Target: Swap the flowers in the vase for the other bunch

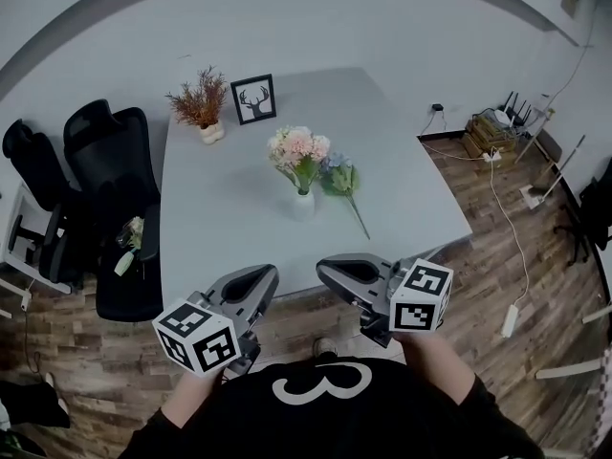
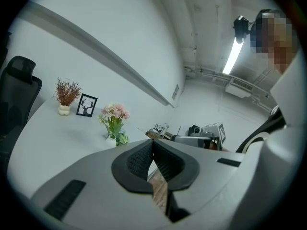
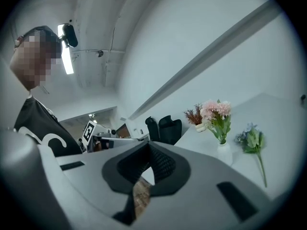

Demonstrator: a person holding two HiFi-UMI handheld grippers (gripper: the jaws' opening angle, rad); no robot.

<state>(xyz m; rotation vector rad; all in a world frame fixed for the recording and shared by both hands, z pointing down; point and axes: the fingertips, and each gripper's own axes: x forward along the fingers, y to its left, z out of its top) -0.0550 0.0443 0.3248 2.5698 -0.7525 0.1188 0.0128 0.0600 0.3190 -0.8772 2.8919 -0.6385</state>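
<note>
- The white vase (image 1: pixel 303 205) is standing mid-counter with the pink bunch (image 1: pixel 299 147) upright in it. The blue bunch (image 1: pixel 338 178) is lying flat on the counter (image 1: pixel 220 228) just right of the vase, its heads beside the vase and its stem trailing toward the near right.
- The left gripper (image 1: pixel 260 280) and the right gripper (image 1: pixel 335 271) are hanging side by side off the counter's near edge, close to the person's body and well apart from the flowers. Each one's jaws are pressing together with nothing between them.
- This layout is fitting two stages: pink waiting to come out and blue to go in, or pink already swapped in and blue being the bunch taken out. The pictures are not settling which.
- If the flowers are being handled again, doing it well is probably meaning a grip low on the stems rather than on the heads. One gripper should be steadying the vase, which is looking narrow, light and easy to tip under a sideways pull.
- A dried plant (image 1: pixel 201 103) in a small pot and a framed deer picture (image 1: pixel 254 98) are standing at the far left of the counter, clear of the flowers. Black office chairs (image 1: pixel 115 180) are sitting left of the counter.
- Nothing is lying between the grippers and the flowers. Only the blue bunch's heads, crowding the vase, are risking a snag.
</note>
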